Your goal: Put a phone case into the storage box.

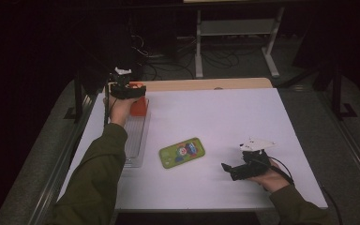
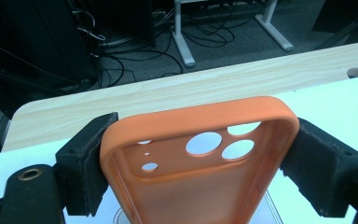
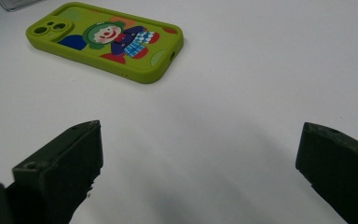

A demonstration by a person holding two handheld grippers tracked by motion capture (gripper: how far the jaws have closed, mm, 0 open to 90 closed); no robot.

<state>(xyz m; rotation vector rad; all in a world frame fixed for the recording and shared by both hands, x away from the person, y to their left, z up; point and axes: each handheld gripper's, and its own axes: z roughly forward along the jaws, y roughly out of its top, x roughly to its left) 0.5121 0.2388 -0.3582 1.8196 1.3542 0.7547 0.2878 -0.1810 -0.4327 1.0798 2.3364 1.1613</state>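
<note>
The left gripper [image 1: 127,90] is closed on an orange case [image 2: 200,158], one jaw pressing each long side of it. In the left gripper view the case faces the camera with its hollow inside showing, camera cutouts near the upper end, and its top edge rising above the pads [image 2: 86,163]. In the high view the case [image 1: 139,106] hangs just below the gripper, over the far end of a clear tray [image 1: 135,140] that lies along the left side of the table [image 1: 225,117]. Whether the case touches the tray cannot be told. Beyond the white surface a strip of bare wood [image 2: 177,91] runs along the table's far edge.

The right gripper [image 1: 229,169] sits low at the near right of the table, held in the person's right hand [image 1: 269,178], its jaws wide apart with nothing between them. In the right gripper view only white tabletop lies between the two black jaws.

A green case [image 1: 182,152] with a clown picture lies flat near the middle of the table, between the tray and the right gripper and apart from both. In the right gripper view the green case [image 3: 107,39] lies ahead of the jaws, its camera holes at the far left end.
</note>
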